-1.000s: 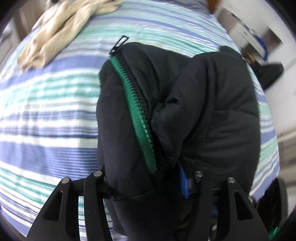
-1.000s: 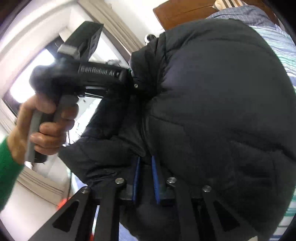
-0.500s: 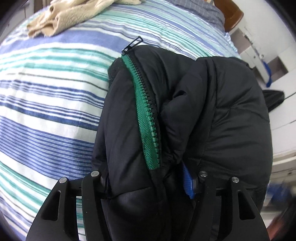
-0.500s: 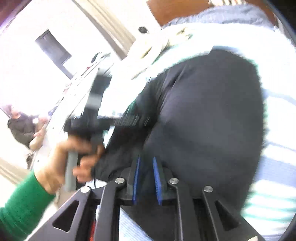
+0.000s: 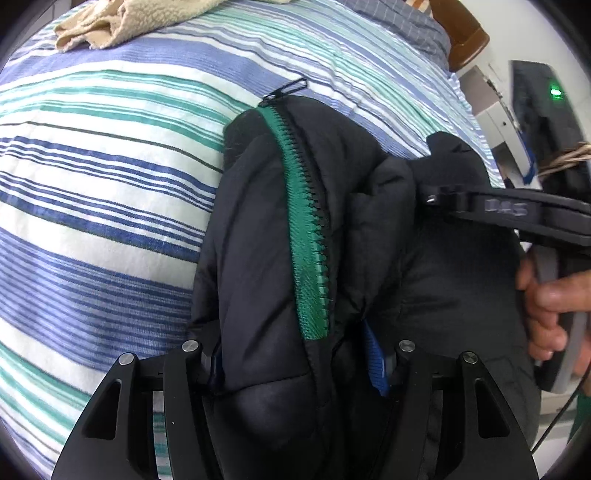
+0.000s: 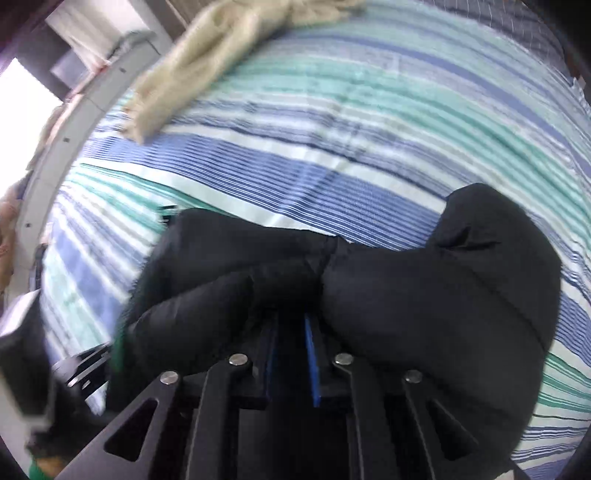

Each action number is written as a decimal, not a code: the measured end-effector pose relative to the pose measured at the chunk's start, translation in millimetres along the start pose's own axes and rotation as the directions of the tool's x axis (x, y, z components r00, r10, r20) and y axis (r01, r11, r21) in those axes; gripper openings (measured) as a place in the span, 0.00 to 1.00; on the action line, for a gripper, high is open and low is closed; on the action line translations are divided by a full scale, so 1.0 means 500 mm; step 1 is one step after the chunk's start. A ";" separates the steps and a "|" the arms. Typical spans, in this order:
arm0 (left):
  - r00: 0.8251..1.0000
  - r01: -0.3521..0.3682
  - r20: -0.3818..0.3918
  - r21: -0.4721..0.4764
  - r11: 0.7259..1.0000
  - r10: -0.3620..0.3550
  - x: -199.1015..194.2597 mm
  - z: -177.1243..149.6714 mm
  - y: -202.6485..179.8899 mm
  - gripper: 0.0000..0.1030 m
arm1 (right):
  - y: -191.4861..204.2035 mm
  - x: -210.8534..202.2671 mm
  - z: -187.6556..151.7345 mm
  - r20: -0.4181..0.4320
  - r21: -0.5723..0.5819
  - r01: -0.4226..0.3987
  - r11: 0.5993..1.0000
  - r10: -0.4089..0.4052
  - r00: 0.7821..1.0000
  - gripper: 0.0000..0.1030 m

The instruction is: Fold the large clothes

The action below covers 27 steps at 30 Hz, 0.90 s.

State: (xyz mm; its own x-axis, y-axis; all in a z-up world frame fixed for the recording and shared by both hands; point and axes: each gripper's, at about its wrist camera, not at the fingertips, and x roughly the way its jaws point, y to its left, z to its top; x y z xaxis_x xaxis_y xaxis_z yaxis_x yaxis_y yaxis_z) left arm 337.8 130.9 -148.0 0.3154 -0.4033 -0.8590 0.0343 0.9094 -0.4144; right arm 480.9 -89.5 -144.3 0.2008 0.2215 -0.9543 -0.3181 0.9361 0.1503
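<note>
A black puffy jacket [image 5: 258,240] with a green zipper [image 5: 306,236] hangs bunched over the striped bed sheet [image 5: 92,184]. My left gripper [image 5: 295,362] is shut on a thick fold of it, with one blue pad [image 5: 373,354] pressed into the fabric. At the right of the left wrist view, a hand [image 5: 550,302] holds my right gripper [image 5: 430,194], which pinches another part of the jacket. In the right wrist view the right gripper [image 6: 290,332] is shut on a thin fold of the jacket [image 6: 443,295], its blue pads nearly together.
A beige fleece garment [image 5: 122,22] lies crumpled at the far side of the bed, also in the right wrist view [image 6: 207,62]. A grey checked pillow [image 5: 399,22] and a wooden headboard [image 5: 465,40] are at the top right. White furniture stands beyond the bed's right edge.
The right gripper swung from facing the window and the left hand to facing down over the bed, carrying the jacket. The left gripper sank closer to the sheet. The right gripper now shows in the left view.
</note>
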 end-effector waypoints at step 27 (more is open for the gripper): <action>1.000 0.004 0.012 0.014 1.000 -0.004 -0.018 -0.013 0.015 0.62 | 0.032 -0.069 -0.099 0.018 -0.207 0.082 0.975 -0.080 0.997 0.05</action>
State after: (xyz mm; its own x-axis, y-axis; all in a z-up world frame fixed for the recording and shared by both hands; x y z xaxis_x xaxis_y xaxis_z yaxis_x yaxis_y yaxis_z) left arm 329.1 140.8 -145.1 0.3267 -0.4054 -0.8537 0.0491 0.9094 -0.4131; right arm 423.2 -95.8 -121.8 0.2417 0.1510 -0.9585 -0.4856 0.8741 0.0153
